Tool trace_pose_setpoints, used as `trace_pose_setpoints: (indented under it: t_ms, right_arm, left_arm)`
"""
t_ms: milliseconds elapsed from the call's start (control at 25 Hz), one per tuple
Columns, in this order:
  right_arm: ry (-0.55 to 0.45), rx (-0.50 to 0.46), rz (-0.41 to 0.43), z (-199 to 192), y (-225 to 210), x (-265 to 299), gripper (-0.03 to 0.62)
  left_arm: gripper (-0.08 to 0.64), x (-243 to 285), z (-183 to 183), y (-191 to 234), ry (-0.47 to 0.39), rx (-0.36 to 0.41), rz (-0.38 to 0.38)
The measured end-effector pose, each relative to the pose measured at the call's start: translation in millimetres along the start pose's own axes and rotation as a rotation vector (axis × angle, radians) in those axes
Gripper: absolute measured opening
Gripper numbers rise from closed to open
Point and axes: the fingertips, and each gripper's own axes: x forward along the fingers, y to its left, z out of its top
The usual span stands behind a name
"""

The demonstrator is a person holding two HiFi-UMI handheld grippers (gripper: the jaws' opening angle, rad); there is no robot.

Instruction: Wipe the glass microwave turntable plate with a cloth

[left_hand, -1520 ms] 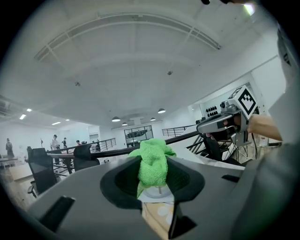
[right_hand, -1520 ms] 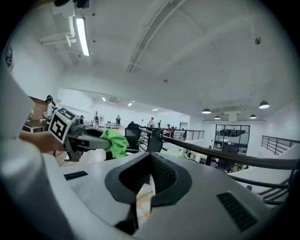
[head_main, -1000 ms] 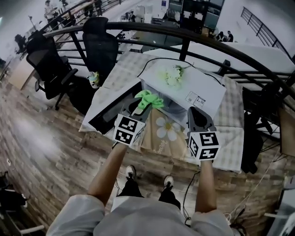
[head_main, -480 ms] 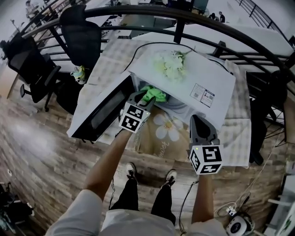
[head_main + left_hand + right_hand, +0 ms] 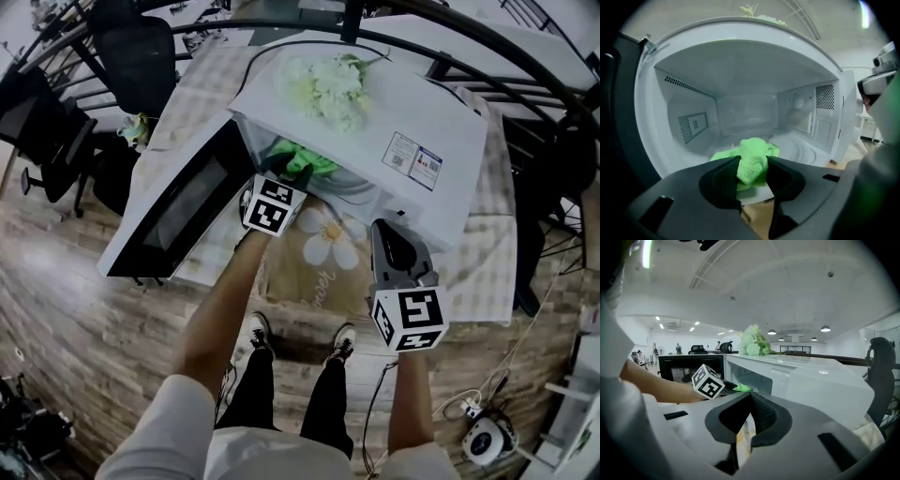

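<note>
- The left hand-held gripper [image 5: 753, 160] is held at the mouth of the open microwave [image 5: 394, 122], with its jaws pointed into the cavity.
- A green cloth [image 5: 752, 146] is pinched between these jaws. They are closed on a bunched fold of it, and only that fold keeps them apart.
- The rest of the cloth is seen hanging beyond the jaw tips and spreading to the left over the front of the cavity floor.
- The glass turntable plate [image 5: 806, 150] lies flat on the cavity floor, and its rings are visible beyond and to the right of the jaws.
- The cloth is seen just beside the near left part of the plate. Whether the two touch cannot be told.
- The microwave door [image 5: 173, 216] is swung wide open to the left, beside the left forearm.
- The right hand-held gripper [image 5: 749, 395] is held outside the microwave, in front of its right half. It is well apart from the cloth and the plate.
- Its jaws are brought together at the tips, and nothing is held between them.
- A bunch of pale flowers [image 5: 328, 82] is laid on top of the microwave.
- The microwave is carried on a bench [image 5: 487, 262] covered with a checked cloth. A mat with a daisy print [image 5: 328, 239] lies in front of the opening, between the two hand-held grippers.
</note>
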Motion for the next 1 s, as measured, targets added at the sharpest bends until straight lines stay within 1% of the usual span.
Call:
trace_pose_setpoints:
  t_ms: [80, 160, 280, 400, 520, 640, 760, 840, 880, 920, 1000]
  right_arm:
    - [-0.006, 0.037, -0.002, -5.6, -4.6, -1.1, 0.012]
    - [-0.002, 0.062, -0.006, -11.4, -7.0, -4.3, 0.012]
    - [0.019, 0.048, -0.014, -18.3, -7.5, -8.8, 0.012]
    - [0.025, 0.055, -0.001, -21.9, -6.4, -12.7, 0.012]
    - [0.021, 0.052, 0.009, -24.5, -4.4, -18.4, 0.012]
    - [0.029, 0.045, 0.006, -26.6, -3.4, -20.8, 0.012]
    - [0.028, 0.057, 0.001, -25.0, -4.9, -20.8, 0.012]
    - [0.030, 0.067, -0.002, -24.8, -5.7, -20.4, 0.012]
    - [0.031, 0.069, -0.002, -25.0, -5.6, -19.5, 0.012]
    - [0.033, 0.068, -0.002, -25.3, -5.3, -18.2, 0.012]
    - [0.034, 0.064, -0.003, -25.6, -4.3, -15.7, 0.012]
  left_arm:
    - [0.153, 6.3, 3.5, -6.5, 0.006, 0.013, -0.008]
    - [0.153, 12.3, 5.7, -19.8, 0.027, 0.040, -0.042]
    - [0.152, 20.5, 11.3, -49.9, 0.051, 0.093, -0.110]
    - [0.153, 28.8, 19.3, -81.5, 0.046, 0.146, -0.178]
    - [0.152, 39.0, 27.8, -109.4, 0.040, 0.135, -0.246]
    - [0.152, 45.0, 34.9, -131.9, 0.056, 0.137, -0.302]
    - [0.153, 44.7, 42.0, -140.0, 0.041, 0.118, -0.349]
    - [0.153, 38.6, 47.0, -132.0, -0.004, 0.094, -0.346]
    - [0.153, 34.2, 51.0, -122.6, -0.037, 0.085, -0.323]
    - [0.155, 30.1, 55.7, -109.1, -0.068, 0.082, -0.282]
    - [0.155, 24.7, 62.4, -71.7, -0.100, 0.103, -0.146]
